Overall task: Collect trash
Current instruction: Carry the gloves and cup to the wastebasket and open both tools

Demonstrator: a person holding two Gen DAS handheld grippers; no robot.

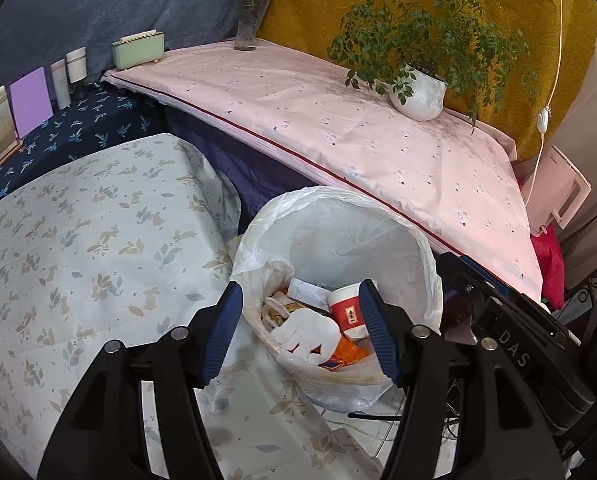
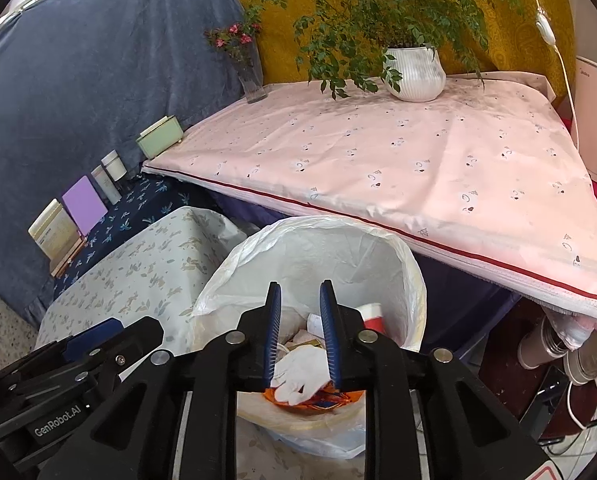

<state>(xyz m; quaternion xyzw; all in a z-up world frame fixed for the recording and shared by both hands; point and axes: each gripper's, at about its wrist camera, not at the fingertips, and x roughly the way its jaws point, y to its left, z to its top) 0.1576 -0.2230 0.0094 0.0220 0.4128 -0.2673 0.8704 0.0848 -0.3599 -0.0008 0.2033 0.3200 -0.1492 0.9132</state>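
A bin lined with a white plastic bag [image 1: 338,236] [image 2: 310,248] stands between the two covered tables. Inside lie a red and white paper cup [image 1: 346,308] [image 2: 372,316], crumpled white tissue [image 1: 306,332] [image 2: 302,368], an orange wrapper [image 1: 346,354] [image 2: 310,398] and other scraps. My left gripper [image 1: 302,332] is open and empty, its blue-padded fingers spread over the bin's near rim. My right gripper [image 2: 300,332] hangs over the bin with its fingers a narrow gap apart and nothing between them. The right gripper's body shows at the right of the left wrist view [image 1: 510,340].
A pink-clothed table [image 1: 338,128] [image 2: 418,168] carries a potted plant [image 1: 418,96] [image 2: 414,72], a flower vase [image 1: 250,20] [image 2: 250,76] and a green box [image 1: 138,50] [image 2: 158,140]. A leaf-print cloth [image 1: 78,248] covers the left surface. Bottles and cards [image 1: 38,96] stand behind it.
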